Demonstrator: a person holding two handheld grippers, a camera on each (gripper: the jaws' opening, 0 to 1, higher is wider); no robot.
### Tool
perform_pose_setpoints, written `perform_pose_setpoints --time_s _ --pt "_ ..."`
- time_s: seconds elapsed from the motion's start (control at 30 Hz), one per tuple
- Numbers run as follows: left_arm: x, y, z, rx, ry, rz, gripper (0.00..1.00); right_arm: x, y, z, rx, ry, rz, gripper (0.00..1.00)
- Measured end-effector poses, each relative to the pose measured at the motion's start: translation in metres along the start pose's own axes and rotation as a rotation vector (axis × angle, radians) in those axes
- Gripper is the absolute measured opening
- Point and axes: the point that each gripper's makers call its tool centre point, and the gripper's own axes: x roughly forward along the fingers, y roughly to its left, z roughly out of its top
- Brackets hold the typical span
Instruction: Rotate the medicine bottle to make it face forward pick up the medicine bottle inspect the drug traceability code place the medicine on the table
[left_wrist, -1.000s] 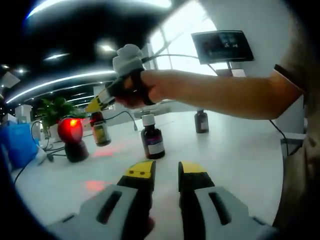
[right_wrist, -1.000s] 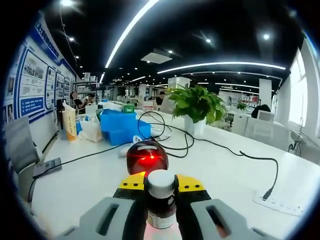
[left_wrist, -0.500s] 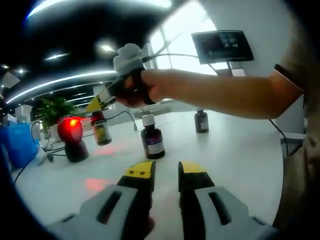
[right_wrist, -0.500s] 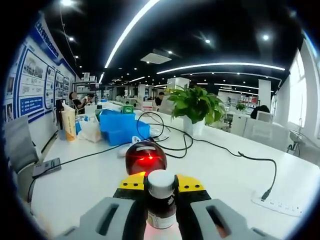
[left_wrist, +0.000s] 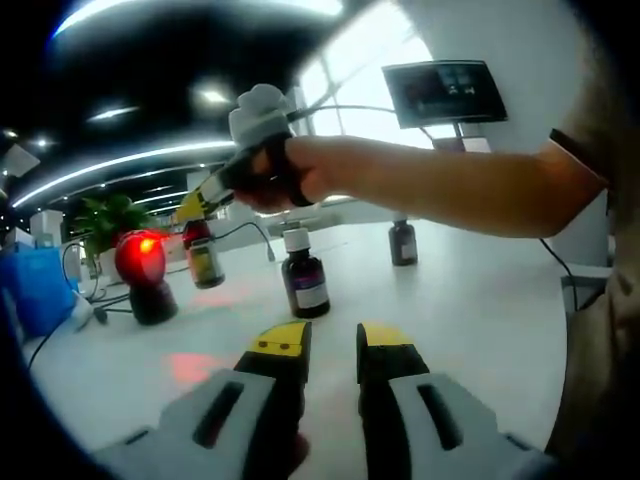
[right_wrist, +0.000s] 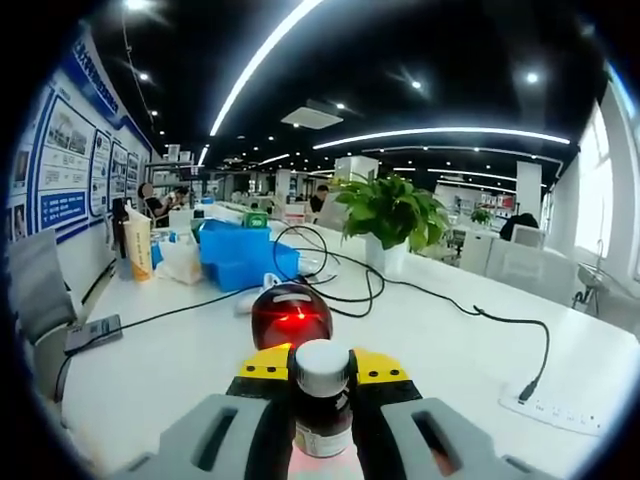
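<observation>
Your left gripper (left_wrist: 331, 345) hovers low over the desk, its yellow-tipped jaws apart with nothing between them. Your right hand (left_wrist: 300, 180) reaches across in front of it, raised above the desk, gripping the right gripper (right_wrist: 321, 375) by its handle. That gripper's jaws are clamped on the medicine bottle (right_wrist: 322, 400), held upright.

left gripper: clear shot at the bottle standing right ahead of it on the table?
Probably yes. The left gripper is open and holds nothing, and the brown bottle stands upright straight ahead on bare white table, nothing between them.
</observation>
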Motion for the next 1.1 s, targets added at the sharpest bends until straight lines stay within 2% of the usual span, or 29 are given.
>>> perform_pose_setpoints --time_s 0.57,1.1 --pt "0.000 0.001 -0.001 -0.006 0.000 0.004 0.10 -0.025 -0.010 0.008 -0.014 -0.021 -0.022 0.16" --pt "0.001 0.002 -0.002 -0.005 0.003 0.007 0.10 -0.067 -0.034 0.005 -0.028 -0.036 -0.069 0.16"
